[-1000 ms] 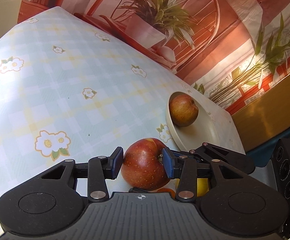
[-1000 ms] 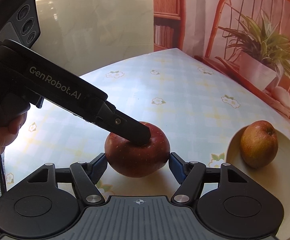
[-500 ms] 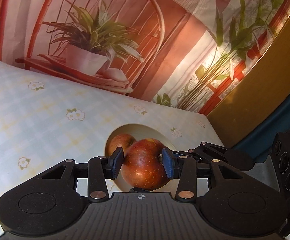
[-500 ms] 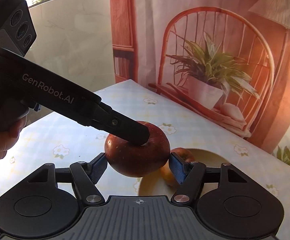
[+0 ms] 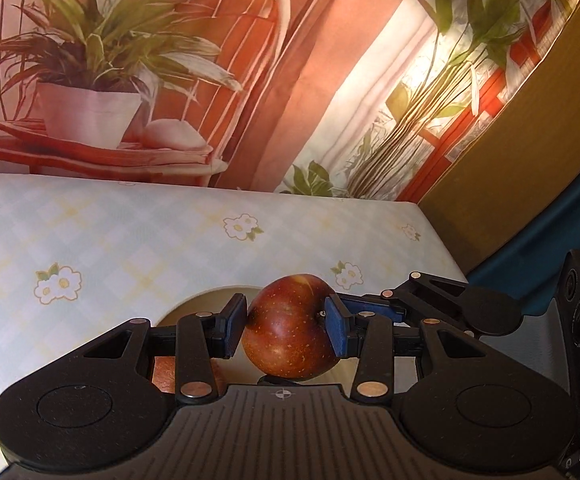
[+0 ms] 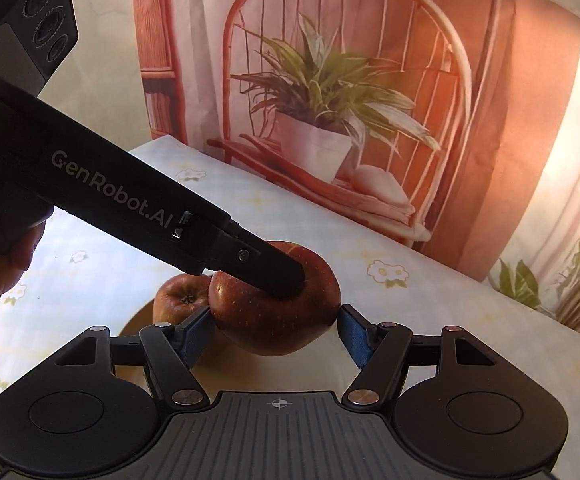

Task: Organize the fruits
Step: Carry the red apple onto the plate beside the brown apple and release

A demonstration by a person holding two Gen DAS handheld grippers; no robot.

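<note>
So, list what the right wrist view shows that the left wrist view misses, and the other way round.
Only the right wrist view shows the second apple in full, stem dimple up on the plate, the left gripper's branded body reaching in from the left, and part of the hand holding it.

Only the left wrist view shows the table's far corner and the dark yellow wall beyond it.

Both show the red apple pinched by both grippers above the plate, the flowered tablecloth and the plant backdrop.
</note>
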